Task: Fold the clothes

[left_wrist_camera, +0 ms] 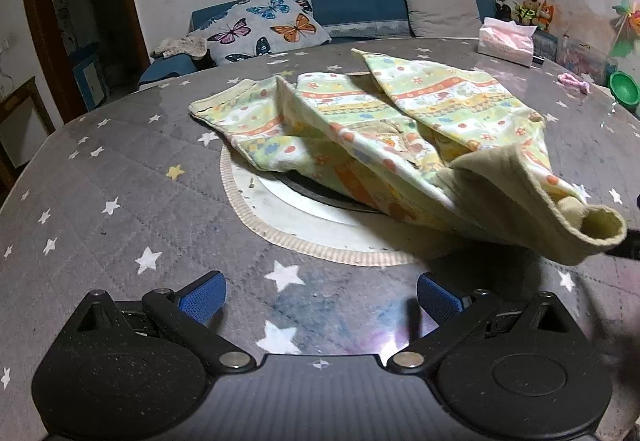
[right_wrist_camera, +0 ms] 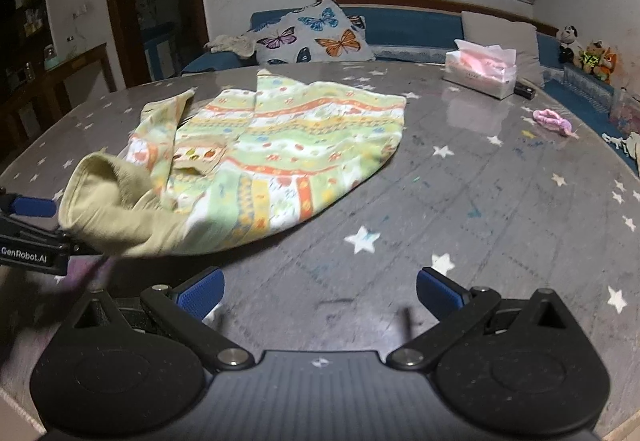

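One patterned garment lies spread near the middle of the round star-printed tabletop, its yellow cuff lifted off the surface toward the near edge. Two grippers show: the left gripper and the right gripper both stand wide open with nothing between their blue pads. Beyond the garment sit one tissue box and one pink scrunchie. Two cushions rest on the sofa behind.

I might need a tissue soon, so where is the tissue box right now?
The tissue box sits at the far right of the star-patterned table, beyond the patterned garment, with the pink hair tie nearer on its right.
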`<action>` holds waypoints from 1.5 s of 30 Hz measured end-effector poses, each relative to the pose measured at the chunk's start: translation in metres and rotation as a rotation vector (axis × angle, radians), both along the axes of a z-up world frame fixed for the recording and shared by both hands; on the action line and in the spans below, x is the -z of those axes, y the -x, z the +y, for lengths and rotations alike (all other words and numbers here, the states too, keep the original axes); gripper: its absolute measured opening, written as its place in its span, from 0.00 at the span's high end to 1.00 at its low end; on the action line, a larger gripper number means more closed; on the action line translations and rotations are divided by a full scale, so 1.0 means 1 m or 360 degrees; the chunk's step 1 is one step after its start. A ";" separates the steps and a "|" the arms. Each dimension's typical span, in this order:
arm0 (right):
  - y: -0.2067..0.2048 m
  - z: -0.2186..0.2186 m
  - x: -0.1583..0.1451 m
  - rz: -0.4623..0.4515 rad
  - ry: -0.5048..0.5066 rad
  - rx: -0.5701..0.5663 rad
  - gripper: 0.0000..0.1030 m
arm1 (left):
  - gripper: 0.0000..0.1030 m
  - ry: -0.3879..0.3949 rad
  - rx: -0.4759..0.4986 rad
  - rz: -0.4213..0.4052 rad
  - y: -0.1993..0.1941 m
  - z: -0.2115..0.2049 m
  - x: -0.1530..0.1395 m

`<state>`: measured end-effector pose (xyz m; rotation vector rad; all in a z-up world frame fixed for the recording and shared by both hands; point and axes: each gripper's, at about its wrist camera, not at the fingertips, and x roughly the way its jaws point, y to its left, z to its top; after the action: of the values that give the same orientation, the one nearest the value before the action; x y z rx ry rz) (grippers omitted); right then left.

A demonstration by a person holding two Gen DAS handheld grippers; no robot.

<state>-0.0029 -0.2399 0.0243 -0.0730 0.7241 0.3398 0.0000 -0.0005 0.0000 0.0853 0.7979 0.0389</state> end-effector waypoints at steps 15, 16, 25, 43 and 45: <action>0.013 0.005 0.001 0.0040 0.0011 -0.0054 0.00 | 0.00 0.0002 0.0022 0.0030 0.007 -0.020 0.007; 0.013 0.005 0.001 0.0039 0.0010 -0.0052 0.00 | 0.00 0.0003 0.0025 0.0031 0.008 -0.020 0.008; 0.014 0.005 -0.001 0.0026 0.0019 -0.0040 0.00 | 0.00 -0.0012 0.0051 0.0047 0.009 -0.023 0.008; 0.006 0.010 -0.017 -0.0052 0.0012 -0.0049 0.00 | 0.00 -0.0035 0.0055 0.0039 0.006 -0.023 0.003; 0.006 0.011 -0.017 -0.0049 0.0011 -0.0055 0.00 | 0.00 -0.0038 0.0055 0.0039 0.005 -0.023 0.003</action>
<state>-0.0089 -0.2289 0.0409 -0.0975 0.6942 0.3684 -0.0053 -0.0236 -0.0029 0.1225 0.8203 0.0150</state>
